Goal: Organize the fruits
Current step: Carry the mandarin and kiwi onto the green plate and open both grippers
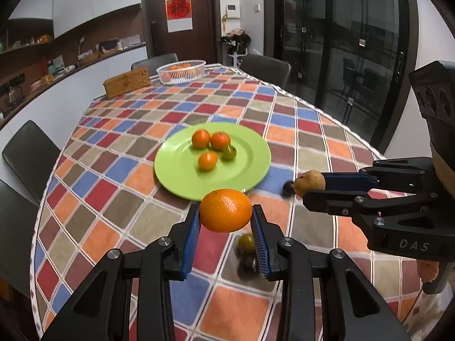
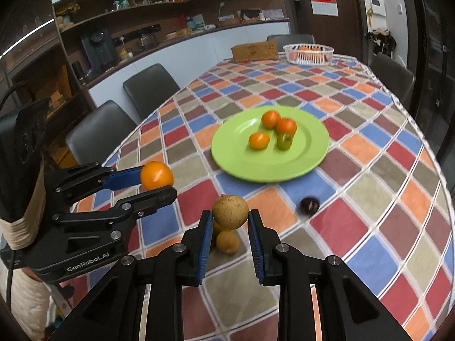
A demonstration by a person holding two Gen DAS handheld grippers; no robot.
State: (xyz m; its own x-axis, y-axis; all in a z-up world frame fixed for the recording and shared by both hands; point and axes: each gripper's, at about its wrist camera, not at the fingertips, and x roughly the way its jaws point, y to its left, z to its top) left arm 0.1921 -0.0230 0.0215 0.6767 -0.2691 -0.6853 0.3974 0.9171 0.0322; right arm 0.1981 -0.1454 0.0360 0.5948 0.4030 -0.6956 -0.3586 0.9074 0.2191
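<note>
Here we see the left gripper (image 1: 226, 213) pinching an orange (image 1: 225, 210), the right gripper (image 2: 230, 217) pinching a brown fruit (image 2: 230, 211); the green plate (image 1: 176, 170) holds four small fruits

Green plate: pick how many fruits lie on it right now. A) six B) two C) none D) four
D: the green plate carries three small orange fruits and one green fruit, while the large orange sits in the left gripper and the brown fruit in the right gripper, both off the plate.
</note>
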